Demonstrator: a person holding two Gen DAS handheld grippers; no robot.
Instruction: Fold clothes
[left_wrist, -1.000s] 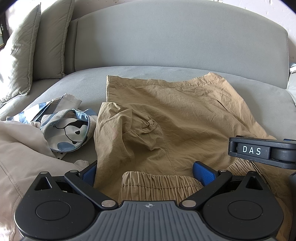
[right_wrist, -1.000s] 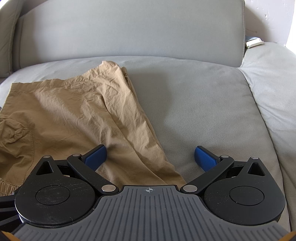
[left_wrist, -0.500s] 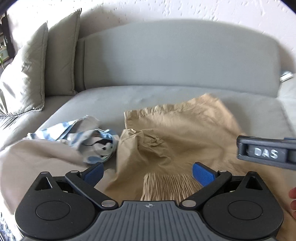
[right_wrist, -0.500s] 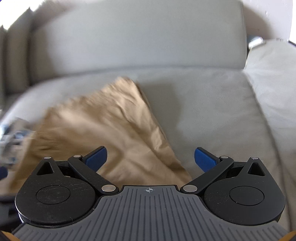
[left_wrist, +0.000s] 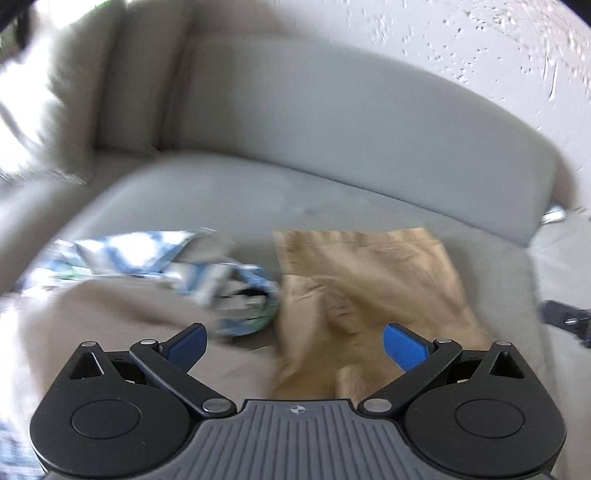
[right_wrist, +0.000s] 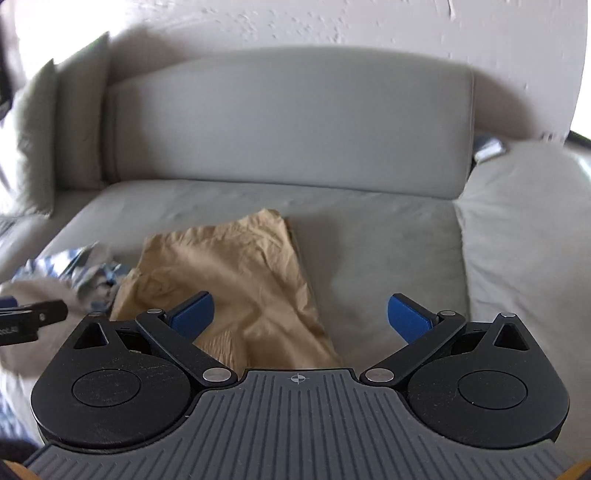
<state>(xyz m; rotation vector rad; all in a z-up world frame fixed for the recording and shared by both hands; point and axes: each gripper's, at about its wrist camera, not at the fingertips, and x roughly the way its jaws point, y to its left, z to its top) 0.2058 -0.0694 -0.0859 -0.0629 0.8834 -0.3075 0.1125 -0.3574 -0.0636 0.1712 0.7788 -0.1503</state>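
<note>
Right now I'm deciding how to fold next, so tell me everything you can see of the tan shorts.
The tan shorts are thin, wrinkled woven cloth, lying flat on the grey sofa seat, already folded into a narrower strip. The hem end points toward the backrest; the gathered waistband end lies nearest the cameras. Their left edge meets a blue-and-white patterned garment. Neither open gripper, left or right, holds them.

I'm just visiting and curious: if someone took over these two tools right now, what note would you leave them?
Left hand-held gripper: open, holding nothing.
Right hand-held gripper: open, holding nothing.
Tan shorts lie folded on the grey sofa, near its middle.
Blue-and-white garment lies crumpled to the left of the shorts, beside a beige garment.
Done: shorts look folded.
Left: the other two garments.
</note>
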